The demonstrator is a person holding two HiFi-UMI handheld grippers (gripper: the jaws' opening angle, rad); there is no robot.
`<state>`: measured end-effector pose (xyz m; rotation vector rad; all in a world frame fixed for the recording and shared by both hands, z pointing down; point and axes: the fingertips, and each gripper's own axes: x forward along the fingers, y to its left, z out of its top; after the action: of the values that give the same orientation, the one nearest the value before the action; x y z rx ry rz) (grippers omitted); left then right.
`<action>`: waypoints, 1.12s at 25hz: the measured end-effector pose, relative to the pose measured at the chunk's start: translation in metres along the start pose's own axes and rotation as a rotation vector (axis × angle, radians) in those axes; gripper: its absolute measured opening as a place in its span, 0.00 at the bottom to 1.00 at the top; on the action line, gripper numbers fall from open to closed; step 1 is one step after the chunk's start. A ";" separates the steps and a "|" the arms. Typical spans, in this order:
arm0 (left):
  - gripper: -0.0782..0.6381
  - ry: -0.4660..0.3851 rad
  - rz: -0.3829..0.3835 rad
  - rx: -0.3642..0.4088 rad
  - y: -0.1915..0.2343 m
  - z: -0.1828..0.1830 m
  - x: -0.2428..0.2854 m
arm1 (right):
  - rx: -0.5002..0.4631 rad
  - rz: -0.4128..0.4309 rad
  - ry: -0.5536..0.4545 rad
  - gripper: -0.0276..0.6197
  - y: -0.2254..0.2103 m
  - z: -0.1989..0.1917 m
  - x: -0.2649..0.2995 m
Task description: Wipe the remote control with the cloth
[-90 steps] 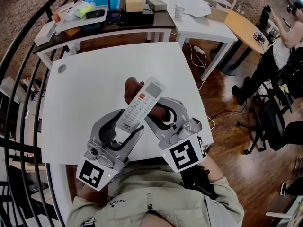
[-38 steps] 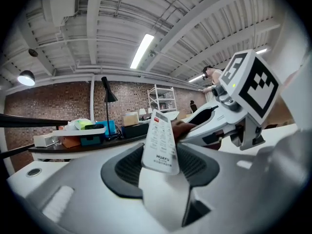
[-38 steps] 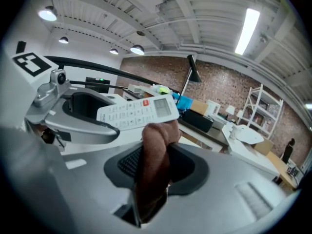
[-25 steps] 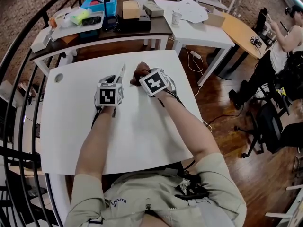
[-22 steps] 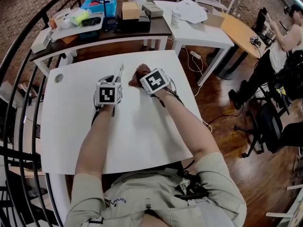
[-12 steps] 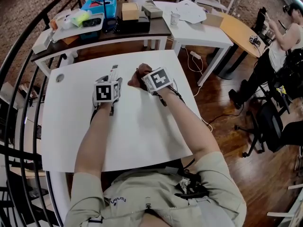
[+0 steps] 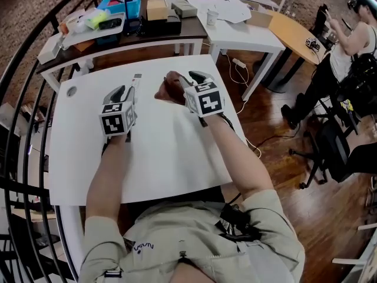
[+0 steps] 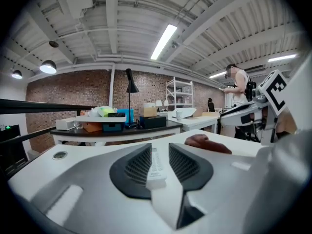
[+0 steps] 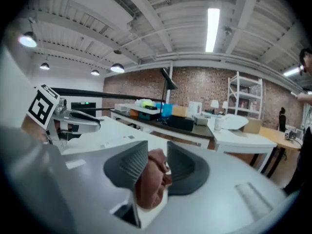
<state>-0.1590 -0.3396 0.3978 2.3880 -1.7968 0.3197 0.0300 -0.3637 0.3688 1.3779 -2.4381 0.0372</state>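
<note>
The white remote control (image 8: 156, 167) stands on edge between the pads of my left gripper (image 8: 159, 162), whose jaws are closing on it. In the head view it pokes out ahead of the left gripper (image 7: 125, 92) as a thin white strip, the remote control (image 7: 135, 84). A bunched brown cloth (image 9: 153, 179) fills the closing jaws of my right gripper (image 9: 157, 162). Seen from the head, the cloth (image 7: 168, 87) hangs left of the right gripper (image 7: 185, 82). Both grippers are held above the white table (image 7: 165, 152), side by side and apart.
A round grommet (image 7: 72, 91) sits at the table's far left corner. Behind it is a dark table with a blue bin (image 7: 121, 2) and a cardboard box (image 7: 156, 7). A black railing (image 7: 23, 99) runs along the left. A person (image 7: 353, 46) sits far right.
Both grippers have lifted off the table and drawn a little apart. The remote stays in the left jaws and the cloth in the right jaws.
</note>
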 end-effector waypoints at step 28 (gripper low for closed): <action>0.12 -0.406 -0.050 0.192 -0.104 0.081 -0.164 | -0.050 0.012 -0.354 0.05 0.066 0.060 -0.170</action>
<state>-0.0961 -0.1766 0.2801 2.7910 -1.9349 -0.0036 0.0388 -0.1993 0.2702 1.4511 -2.7085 -0.2863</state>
